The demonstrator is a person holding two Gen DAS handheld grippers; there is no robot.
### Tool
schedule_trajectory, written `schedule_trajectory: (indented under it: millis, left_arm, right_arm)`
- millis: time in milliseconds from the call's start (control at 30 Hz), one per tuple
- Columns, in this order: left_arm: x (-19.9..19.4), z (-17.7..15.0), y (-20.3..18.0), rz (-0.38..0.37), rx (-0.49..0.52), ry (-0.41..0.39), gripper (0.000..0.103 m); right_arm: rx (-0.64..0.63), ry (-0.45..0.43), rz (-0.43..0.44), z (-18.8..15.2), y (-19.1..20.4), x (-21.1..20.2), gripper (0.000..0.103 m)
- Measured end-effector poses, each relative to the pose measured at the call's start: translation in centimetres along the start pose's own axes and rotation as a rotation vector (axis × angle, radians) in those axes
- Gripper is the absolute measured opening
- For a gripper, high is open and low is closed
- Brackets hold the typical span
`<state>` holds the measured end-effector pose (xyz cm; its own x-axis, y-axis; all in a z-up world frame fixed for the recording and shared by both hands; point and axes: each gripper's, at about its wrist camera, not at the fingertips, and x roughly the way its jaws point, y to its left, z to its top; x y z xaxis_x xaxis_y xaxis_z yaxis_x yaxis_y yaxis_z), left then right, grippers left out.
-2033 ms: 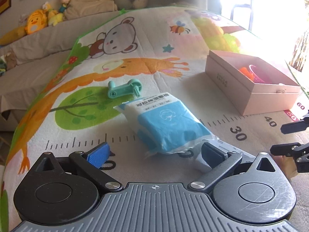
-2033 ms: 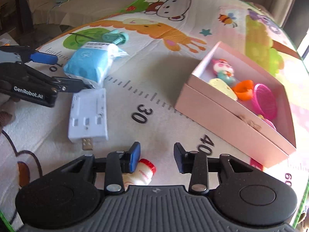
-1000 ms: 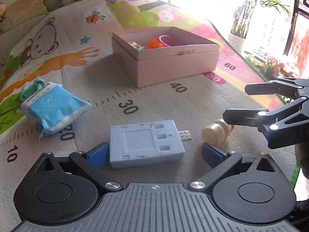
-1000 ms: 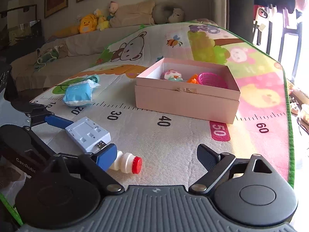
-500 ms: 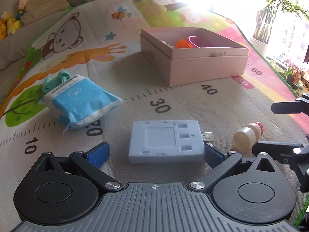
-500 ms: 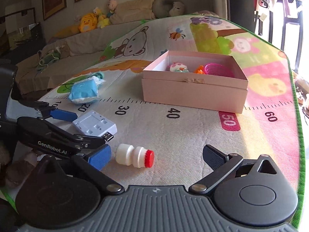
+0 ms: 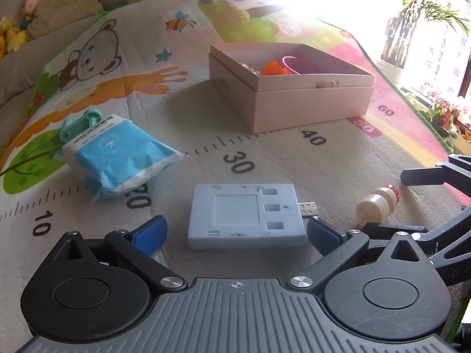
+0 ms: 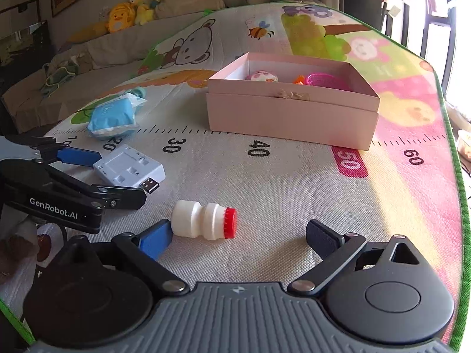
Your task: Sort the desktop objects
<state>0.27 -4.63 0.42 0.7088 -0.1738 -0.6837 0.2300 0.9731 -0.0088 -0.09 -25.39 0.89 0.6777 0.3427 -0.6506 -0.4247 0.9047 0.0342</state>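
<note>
Lying on its side on the mat (image 8: 294, 194), the little bottle (image 8: 203, 220) has its red cap pointing twd the right finger, long axis running across the gap, not along it. Right gripper (image 8: 238, 239) is wide open & has just been widening, nothing gripped; bottle sits just ahead, hard by the left pad. Left gripper (image 7: 237, 232), also open, flanks the white adapter (image 7: 245, 216), empty. Pink box (image 8: 291, 117) waits well beyond.

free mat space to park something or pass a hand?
Bare mat between the pink box and the small bottle, around the 30 and 40 marks. Crowded near the white USB block, with the left tongs around it.
</note>
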Motion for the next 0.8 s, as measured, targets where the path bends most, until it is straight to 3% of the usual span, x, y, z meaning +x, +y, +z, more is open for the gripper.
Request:
schedule_trajectory:
  millis: [333, 400, 733, 800]
  left_arm:
    - [0.2, 0.9, -0.6, -0.003, 0.011, -0.026, 0.102]
    - [0.2, 1.0, -0.9, -0.004, 0.021, -0.028, 0.095]
    - [-0.8, 0.8, -0.7, 0.002, 0.029, -0.032, 0.094]
    - [-1.5, 0.7, -0.6, 0.004, 0.036, -0.038, 0.094]
  right_arm:
    - [-0.017, -0.002, 0.001, 0.0, 0.3, -0.1, 0.098]
    - [-0.017, -0.006, -0.002, 0.1, 0.4, -0.2, 0.094]
    - [-0.018, 0.007, 0.042, 1.2, 0.9, -0.4, 0.046]
    - [-0.023, 0.017, 0.055, 1.3, 1.0, -0.5, 0.046]
